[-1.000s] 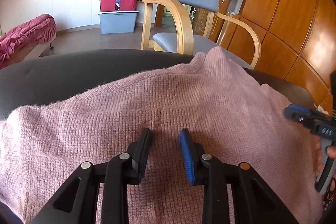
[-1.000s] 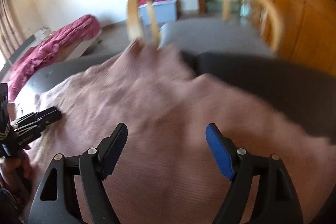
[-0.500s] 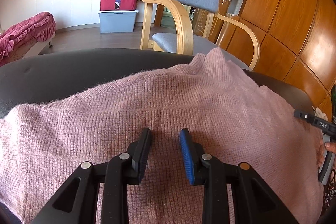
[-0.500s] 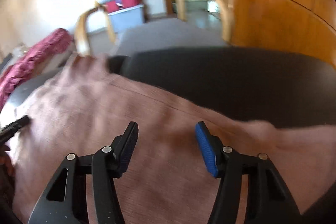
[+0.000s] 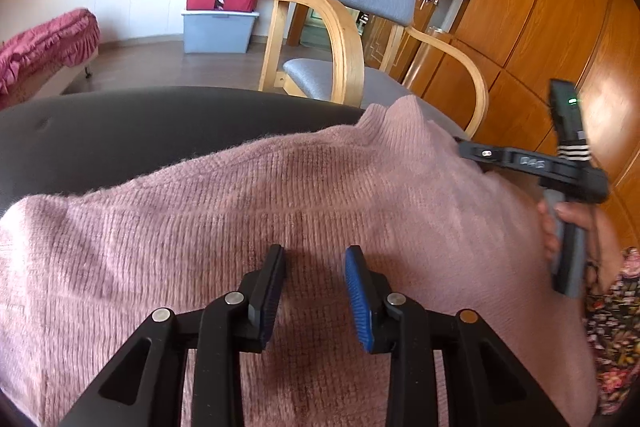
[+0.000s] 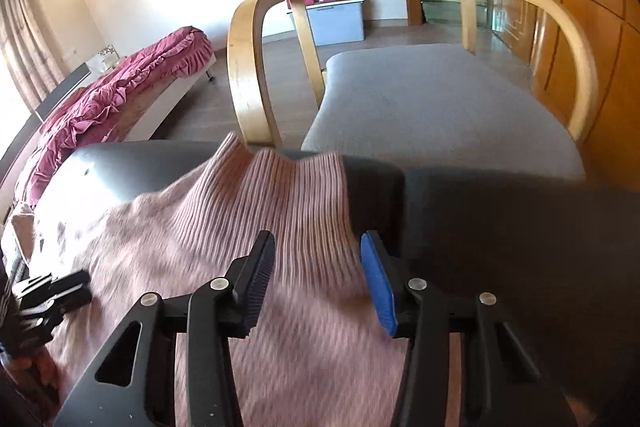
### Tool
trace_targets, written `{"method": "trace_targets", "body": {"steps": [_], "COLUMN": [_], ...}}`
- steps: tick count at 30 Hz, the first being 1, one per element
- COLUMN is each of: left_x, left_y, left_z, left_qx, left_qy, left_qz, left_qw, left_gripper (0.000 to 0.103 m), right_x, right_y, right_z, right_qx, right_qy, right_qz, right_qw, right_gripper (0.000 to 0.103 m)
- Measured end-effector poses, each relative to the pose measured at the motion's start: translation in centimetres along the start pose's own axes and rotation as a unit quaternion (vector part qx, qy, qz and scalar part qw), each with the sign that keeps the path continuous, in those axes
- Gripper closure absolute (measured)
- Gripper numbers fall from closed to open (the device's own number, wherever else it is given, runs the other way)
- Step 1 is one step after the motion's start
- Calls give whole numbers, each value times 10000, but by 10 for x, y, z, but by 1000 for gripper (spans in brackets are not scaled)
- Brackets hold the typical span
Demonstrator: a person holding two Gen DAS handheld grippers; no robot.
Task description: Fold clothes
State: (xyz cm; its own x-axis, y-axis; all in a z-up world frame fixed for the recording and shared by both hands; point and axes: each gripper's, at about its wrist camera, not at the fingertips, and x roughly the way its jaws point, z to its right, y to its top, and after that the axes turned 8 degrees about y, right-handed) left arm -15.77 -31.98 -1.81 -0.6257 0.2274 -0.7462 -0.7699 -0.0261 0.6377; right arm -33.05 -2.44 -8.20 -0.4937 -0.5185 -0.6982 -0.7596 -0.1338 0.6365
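Observation:
A pink knitted sweater (image 5: 280, 211) lies spread over a dark table (image 5: 120, 131). My left gripper (image 5: 314, 259) hovers open just above its middle, with nothing between the fingers. In the right wrist view my right gripper (image 6: 318, 247) is open over the sweater's ribbed band (image 6: 296, 195) near the table's far edge; the blue pad (image 6: 376, 279) sits at the band's right border. The left wrist view shows the right gripper (image 5: 472, 151) from the side at the sweater's right edge, held by a hand (image 5: 560, 223). The left gripper (image 6: 60, 291) appears at the left of the right wrist view.
A wooden armchair with grey cushions (image 6: 440, 99) stands right behind the table (image 6: 520, 227). Wooden cabinets (image 5: 560, 27) line the right. A pink-covered bed (image 6: 120, 87) is at the left. A grey bin with a red bag (image 5: 220, 11) sits by the far wall.
The right gripper has swung from the sweater's right side toward the far ribbed band and narrowed its opening a little. The left gripper has stayed in place, open.

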Motion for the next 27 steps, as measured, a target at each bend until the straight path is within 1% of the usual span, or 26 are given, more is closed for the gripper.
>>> {"method": "trace_targets", "body": {"steps": [2, 5, 8, 10, 12, 14, 16, 19, 20, 22, 24, 25, 26, 27], "left_x": [6, 21, 38, 55, 71, 82, 88, 96, 99, 104, 104, 103, 102, 102], "left_y": [17, 46, 69, 80, 87, 90, 94, 102, 104, 108, 109, 109, 109, 109], "left_z": [1, 9, 29, 44, 58, 70, 76, 75, 75, 73, 71, 70, 69, 68], "left_qx": [-45, 34, 533, 951, 1357, 1771, 1958, 1801, 1716, 1554, 1449, 1404, 1360, 1315], "left_qy": [-53, -123, -150, -192, -185, -34, -233, -745, -866, -1030, -1023, -997, -972, -946], "left_qz": [-16, -16, 109, 5, -122, -158, -163, -314, -365, -405, -379, -358, -337, -316], "left_qw": [10000, 9999, 9984, 9953, 9905, 9841, 9802, 9803, 9807, 9816, 9834, 9844, 9854, 9863], "left_gripper": [72, 72, 72, 72, 72, 72, 72, 72, 72, 71, 71, 71, 72, 74], "right_x": [9, 19, 21, 23, 26, 26, 25, 23, 23, 23, 24, 24, 24, 24], "right_y": [5, 9, 10, 10, 11, 9, 10, 12, 12, 12, 12, 11, 11, 11], "right_z": [4, 10, 10, 8, 4, 0, 4, 12, 14, 13, 10, 8, 5, 4], "right_qx": [69, 183, 167, 111, -5, -95, -35, 186, 240, 225, 170, 124, 79, 42], "right_qy": [104, 245, 212, 142, 9, -87, -23, 207, 263, 240, 166, 80, -5, -71], "right_qz": [-37, -21, 35, 52, 39, 35, 50, 106, 120, 113, 108, 111, 114, 122], "right_qw": [9999, 9995, 9996, 9998, 10000, 9999, 10000, 9996, 9993, 9994, 9997, 9998, 9999, 9999], "right_gripper": [55, 55, 55, 56, 56, 56, 56, 56, 56, 56, 56, 58, 63, 67]}}
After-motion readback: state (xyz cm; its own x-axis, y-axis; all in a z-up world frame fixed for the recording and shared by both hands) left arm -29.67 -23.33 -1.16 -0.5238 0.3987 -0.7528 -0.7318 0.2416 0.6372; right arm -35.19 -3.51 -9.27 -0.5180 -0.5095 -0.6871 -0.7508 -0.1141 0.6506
